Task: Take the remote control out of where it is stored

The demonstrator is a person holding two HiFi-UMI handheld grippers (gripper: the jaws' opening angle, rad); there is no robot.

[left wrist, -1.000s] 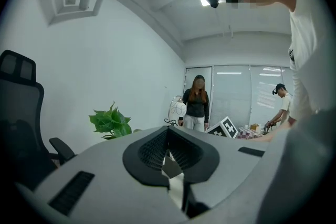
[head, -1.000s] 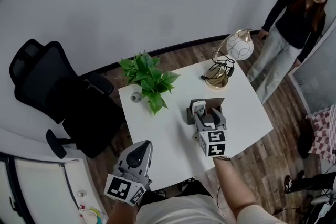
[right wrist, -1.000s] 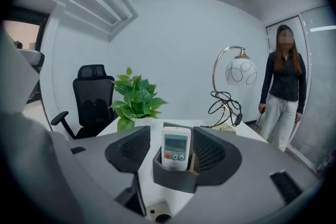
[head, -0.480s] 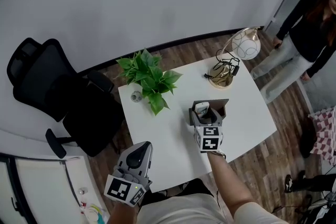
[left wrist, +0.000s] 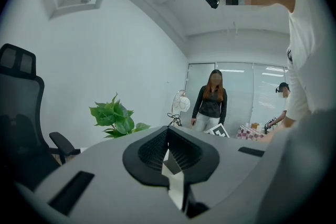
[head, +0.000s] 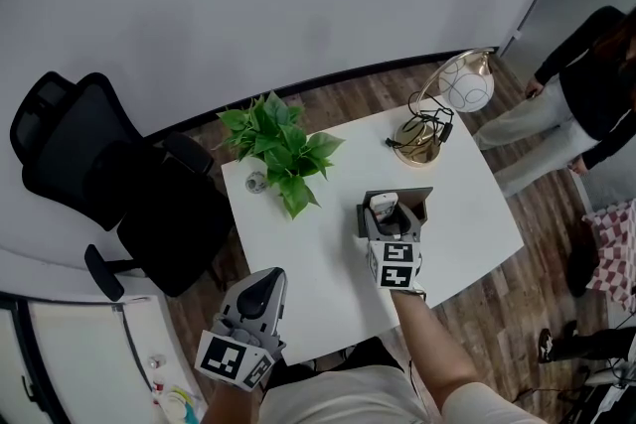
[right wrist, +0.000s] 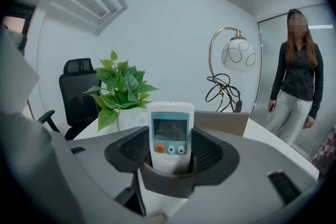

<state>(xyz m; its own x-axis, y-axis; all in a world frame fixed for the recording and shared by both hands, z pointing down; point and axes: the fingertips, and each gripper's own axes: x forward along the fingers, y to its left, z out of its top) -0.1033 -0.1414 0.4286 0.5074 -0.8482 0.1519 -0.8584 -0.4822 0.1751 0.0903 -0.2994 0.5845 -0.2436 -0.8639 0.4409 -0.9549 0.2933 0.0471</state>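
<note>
Several things share the white desk (head: 328, 258) with the task's object. A leafy green plant (head: 281, 142) stands at the far left corner with a small round object (head: 257, 182) just beside it. A lamp (head: 465, 86) with a round shade arches over the far right corner, and a dark cable (head: 429, 126) is coiled at its base. A black office chair (head: 99, 174) sits off the desk's left edge, and a person (head: 596, 79) in dark top and light trousers stands beyond the right edge. None of these stands between the grippers and the holder.

Near the middle of the desk, toward its right half, is a grey holder (head: 411, 201). The remote control (right wrist: 171, 134) stands upright in its dark cup, screen and buttons facing the right gripper's camera.

The right gripper (head: 389, 221) has its jaws closed in on the remote above the cup's rim, and the ribbed pads (right wrist: 137, 147) meet its two long sides. The forearm comes in over the desk's near edge, with the gripper level and pointing at the far edge.

The left gripper (left wrist: 168, 136) holds nothing; its jaws are together, with only a thin slit between them. It is held off the near left corner, well apart from the holder, and points across the desk.
</note>
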